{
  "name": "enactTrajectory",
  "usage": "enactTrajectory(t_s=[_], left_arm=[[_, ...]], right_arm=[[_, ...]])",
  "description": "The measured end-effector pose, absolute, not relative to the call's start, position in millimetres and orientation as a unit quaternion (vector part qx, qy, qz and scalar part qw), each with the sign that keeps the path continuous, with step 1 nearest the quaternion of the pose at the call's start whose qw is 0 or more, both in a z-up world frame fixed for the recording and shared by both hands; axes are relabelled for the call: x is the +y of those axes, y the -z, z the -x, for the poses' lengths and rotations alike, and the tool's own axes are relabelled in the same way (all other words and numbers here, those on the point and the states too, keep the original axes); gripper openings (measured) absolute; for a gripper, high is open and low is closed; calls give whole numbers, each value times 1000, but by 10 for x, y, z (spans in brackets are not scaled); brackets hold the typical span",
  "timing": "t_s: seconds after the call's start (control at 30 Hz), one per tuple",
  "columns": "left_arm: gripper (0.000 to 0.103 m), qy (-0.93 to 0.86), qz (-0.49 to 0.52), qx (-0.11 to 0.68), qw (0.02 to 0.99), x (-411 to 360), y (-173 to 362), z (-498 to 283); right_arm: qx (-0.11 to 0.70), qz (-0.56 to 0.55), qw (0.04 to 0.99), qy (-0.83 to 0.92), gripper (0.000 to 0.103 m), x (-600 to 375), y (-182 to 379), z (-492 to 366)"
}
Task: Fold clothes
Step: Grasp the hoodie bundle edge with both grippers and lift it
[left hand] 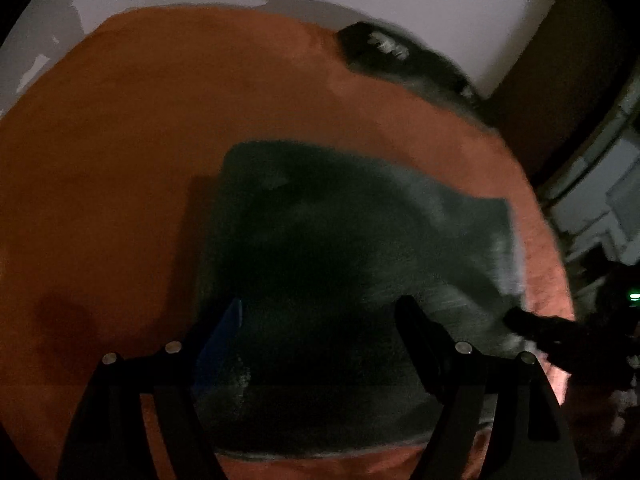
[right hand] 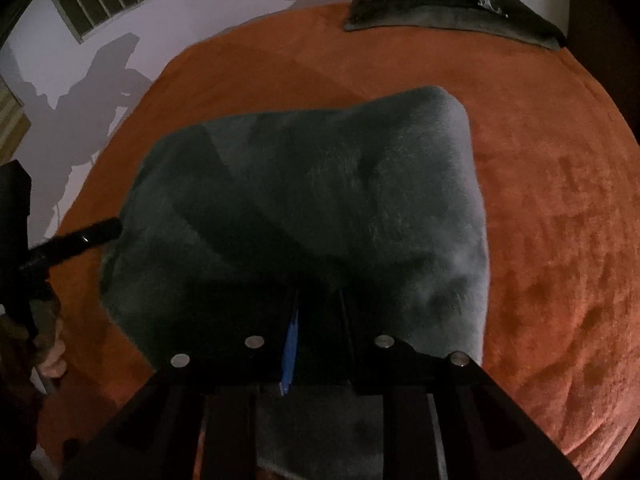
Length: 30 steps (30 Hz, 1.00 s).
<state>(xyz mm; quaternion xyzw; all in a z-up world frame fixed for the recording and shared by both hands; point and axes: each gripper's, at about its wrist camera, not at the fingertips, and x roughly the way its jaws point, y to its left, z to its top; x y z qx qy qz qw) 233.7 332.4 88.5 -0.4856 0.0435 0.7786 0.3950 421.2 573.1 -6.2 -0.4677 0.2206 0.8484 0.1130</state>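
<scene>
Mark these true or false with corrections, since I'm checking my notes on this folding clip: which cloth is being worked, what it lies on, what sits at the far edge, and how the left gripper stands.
1. The grey cloth lies on an orange blanket. True.
2. The left gripper is clamped on the grey cloth. False: its fingers stand wide apart above it.
3. A folded dark garment lies at the blanket's far edge. True.
4. The folded dark garment touches the grey cloth. False: orange blanket shows between them.
</scene>
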Motion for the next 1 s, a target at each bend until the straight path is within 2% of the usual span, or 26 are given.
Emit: enactTrajectory(t_s=[0.1, 0.2, 0.4, 0.47, 0.53, 0.6, 0.73, 0.77, 0.83, 0.9, 1.0], left_arm=[[81, -774, 468, 65, 421, 3575, -1024, -2346], [81, -767, 471, 96, 425, 3951, -971, -2357], [80, -784, 478, 170, 359, 4416, -486, -2325], [80, -800, 463, 166, 345, 4346, -435, -2354], [80, -813, 449, 162, 333, 4251, -461, -2344], [81, -823, 446, 152, 318, 4140, -462, -2258], [81, -845, 455, 109, 259, 3861, -443, -1986], [83, -852, 457, 101, 232, 3756, -414, -1905], [94, -855, 471, 82, 200, 3560, -343, -1758], [95, -843, 496, 60, 202, 3405, -272, -1646], [95, -859, 473, 84, 179, 3399, -439, -1762]], right_arm=[[207, 454, 109, -860, 20, 5740, -100, -4028], [197, 441, 102, -870, 40, 5773, -231, -3672], [209, 467, 88, -855, 40, 5819, 41, -3164], [238, 485, 81, -838, 36, 5922, 241, -3121], [240, 475, 89, -842, 10, 6006, 264, -3186], [245, 469, 93, -844, 2, 6110, 269, -3261], [282, 450, 105, -841, 0, 6282, 333, -3473], [277, 445, 119, -843, 0, 6296, 310, -3516], [264, 431, 149, -850, 0, 6302, 263, -3635], [281, 414, 176, -848, 0, 6356, 261, -3794], [315, 405, 217, -831, 0, 6548, 256, -3919]])
